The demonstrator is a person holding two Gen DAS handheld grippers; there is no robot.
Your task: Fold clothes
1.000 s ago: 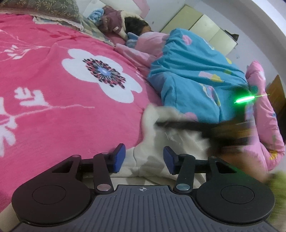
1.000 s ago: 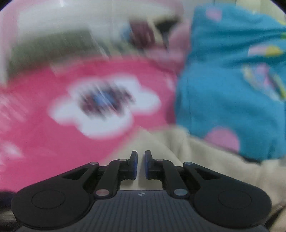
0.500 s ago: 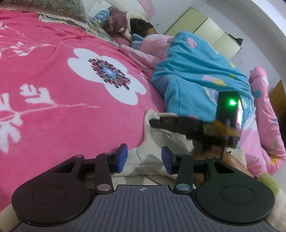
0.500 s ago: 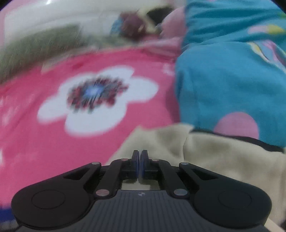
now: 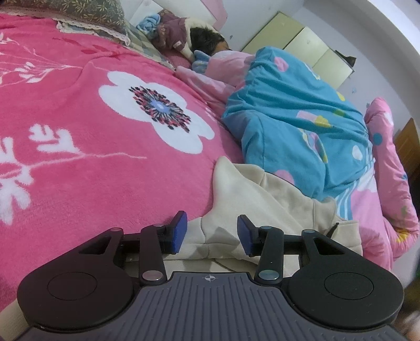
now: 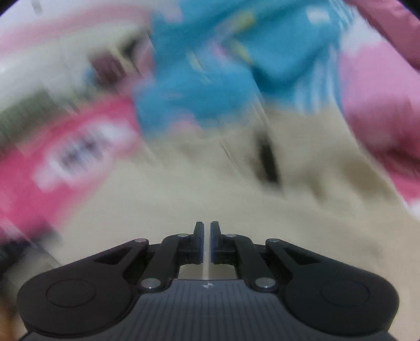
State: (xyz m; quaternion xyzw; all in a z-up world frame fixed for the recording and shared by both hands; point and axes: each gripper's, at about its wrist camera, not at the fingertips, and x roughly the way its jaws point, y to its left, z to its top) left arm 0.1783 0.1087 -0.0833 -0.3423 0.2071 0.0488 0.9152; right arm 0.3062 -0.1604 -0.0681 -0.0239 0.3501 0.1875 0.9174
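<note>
A cream garment [image 5: 252, 194] lies crumpled on the pink flowered blanket [image 5: 78, 157], one corner standing up in a peak. My left gripper [image 5: 212, 228] hovers low at its near edge. It is open, and the cloth lies between and beyond the blue pads [image 5: 179, 230] without being pinched. In the blurred right wrist view the right gripper [image 6: 206, 236] is shut, its pads nearly touching, above the broad cream garment [image 6: 183, 188]. No cloth shows between its pads. A dark streak [image 6: 266, 160] crosses the cloth ahead of it.
A person [image 5: 207, 42] lies under a blue patterned quilt [image 5: 288, 123] along the bed's right side, touching the garment's far edge. A pink quilt [image 5: 388, 162] sits further right. Pillows [image 5: 86, 10] and yellow-green cabinets [image 5: 302, 44] are at the back.
The right gripper, earlier seen over the garment in the left wrist view, has gone out of that view. The right wrist view has swung rightward and rolled. The left gripper stayed put.
</note>
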